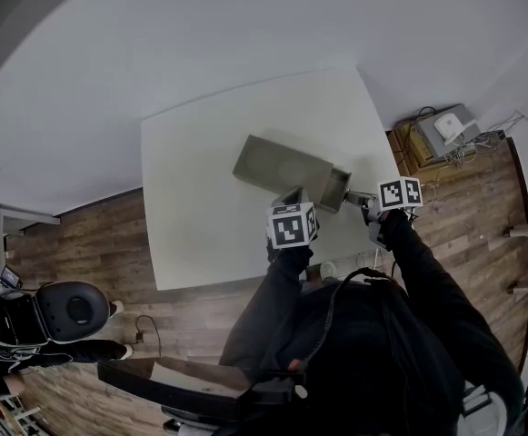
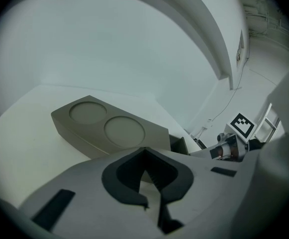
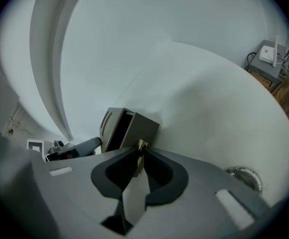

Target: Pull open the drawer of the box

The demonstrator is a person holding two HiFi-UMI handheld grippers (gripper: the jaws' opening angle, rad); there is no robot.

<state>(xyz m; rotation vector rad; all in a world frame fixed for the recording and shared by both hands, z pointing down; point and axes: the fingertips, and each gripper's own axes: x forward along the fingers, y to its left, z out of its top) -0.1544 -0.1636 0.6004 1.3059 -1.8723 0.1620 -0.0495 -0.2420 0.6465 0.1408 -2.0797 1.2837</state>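
Note:
A grey box point(image 1: 280, 164) lies slantwise on the white table point(image 1: 200, 198), with two round recesses in its top point(image 2: 107, 126). Its drawer point(image 1: 336, 187) stands pulled out at the right end, and its dark inside shows in the right gripper view point(image 3: 115, 129). My right gripper point(image 3: 140, 147) is shut on a small yellowish pull tab point(image 3: 141, 144) at the drawer's front, and shows in the head view point(image 1: 359, 198). My left gripper point(image 2: 145, 156) has its fingers together with nothing between them, right at the box's near side point(image 1: 291, 200).
The table's near edge point(image 1: 245, 278) runs just below both grippers. A low shelf with a white device point(image 1: 450, 130) stands on the wooden floor at the right, and an office chair point(image 1: 73, 312) at the lower left. A round metal object point(image 3: 243, 176) lies near the right gripper.

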